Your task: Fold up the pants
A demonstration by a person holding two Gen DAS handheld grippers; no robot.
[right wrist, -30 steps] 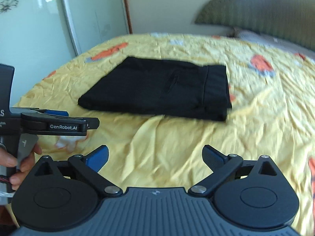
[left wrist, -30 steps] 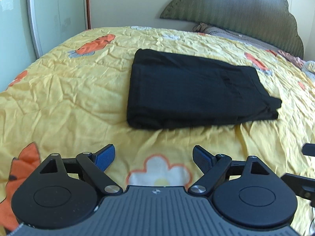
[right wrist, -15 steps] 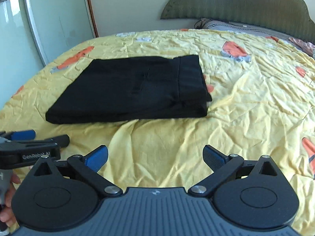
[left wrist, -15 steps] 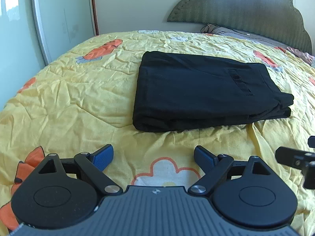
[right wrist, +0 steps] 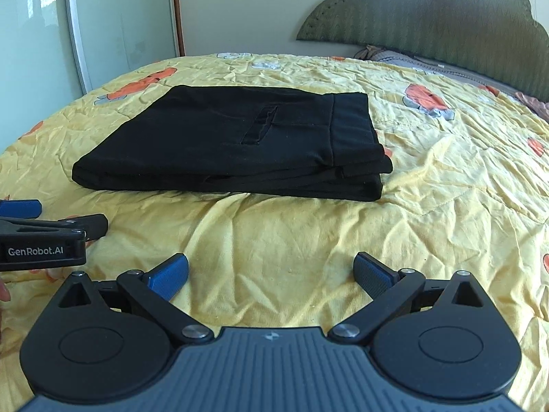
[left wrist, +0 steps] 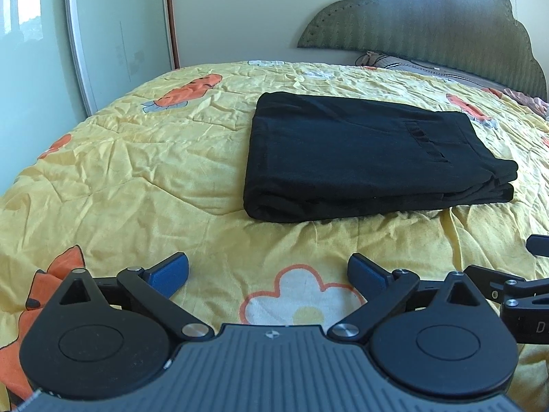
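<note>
Black pants (left wrist: pixel 363 158) lie folded into a flat rectangle on the yellow bedspread (left wrist: pixel 137 158). They also show in the right wrist view (right wrist: pixel 233 144), with the waistband and stacked layers at the right end. My left gripper (left wrist: pixel 269 273) is open and empty, low over the bedspread, in front of the pants and apart from them. My right gripper (right wrist: pixel 271 273) is open and empty too, in front of the pants' near edge. The left gripper's body (right wrist: pixel 44 240) shows at the left edge of the right wrist view.
A green padded headboard (left wrist: pixel 432 34) and pillows (right wrist: pixel 425 65) stand at the far right. A pale wardrobe door (left wrist: pixel 113 34) rises past the bed's left edge. The bedspread (right wrist: pixel 446 206) is creased, with orange and white prints.
Both grippers have pulled back and levelled out; the pants sit a little farther off in the views. The pants have not moved. Both grippers stay open.
</note>
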